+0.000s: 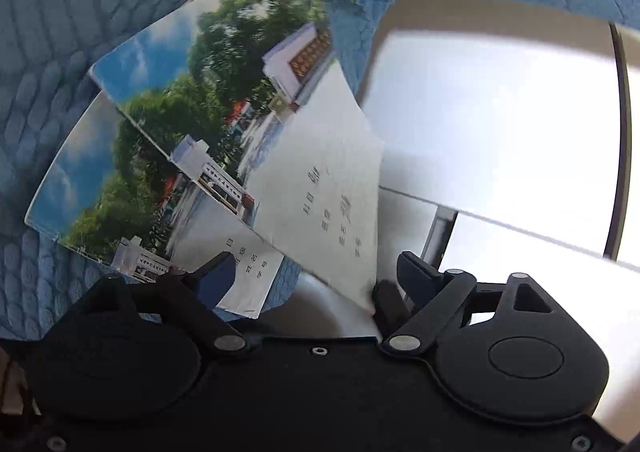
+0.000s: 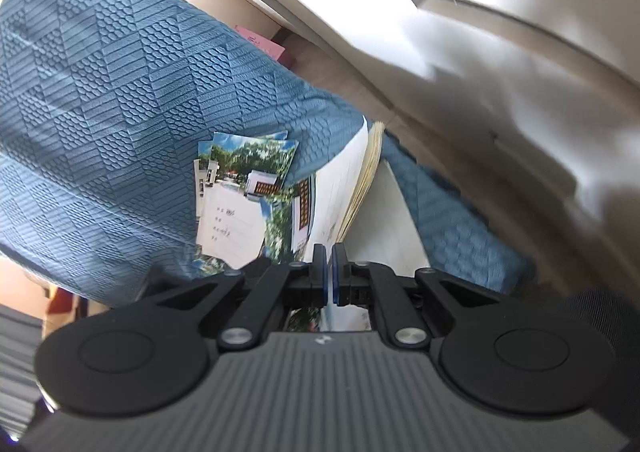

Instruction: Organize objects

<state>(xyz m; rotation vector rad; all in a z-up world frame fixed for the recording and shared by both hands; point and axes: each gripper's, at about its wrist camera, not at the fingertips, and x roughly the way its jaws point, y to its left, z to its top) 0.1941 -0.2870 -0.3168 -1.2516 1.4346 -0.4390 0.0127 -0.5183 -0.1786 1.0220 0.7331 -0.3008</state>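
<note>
Only right gripper (image 2: 327, 268) view shows its pinched notebook (image 2: 340, 188).

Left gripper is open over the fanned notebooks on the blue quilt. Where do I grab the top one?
Take the top notebook by its white lower corner, which already sits between the open left gripper fingers, near the right one. It appears to overhang the notebook beneath, so slide forward along the quilt and pinch that edge.

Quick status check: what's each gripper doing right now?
Left gripper: open, holding nothing, over the notebooks.
Right gripper: closed on the edge of a lifted notebook.
</note>
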